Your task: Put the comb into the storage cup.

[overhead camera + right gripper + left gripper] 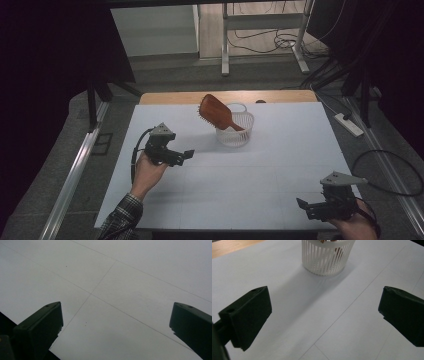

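Leaning handle-down in the white slatted basket [235,131], the wooden hairbrush [216,111] sits toward the far middle of the table [260,195], its broad head tipped out over the rim to the left because the basket is too shallow to take its length. The left gripper [185,155] hovers near the basket's left, jaws spread wide and holding nothing, aimed at the basket [327,257], probably so it can reach in. The right gripper [306,207] waits well apart at the near right corner, jaws equally wide and empty, over bare tabletop. Counted: one brush, one basket, two grippers, two hands
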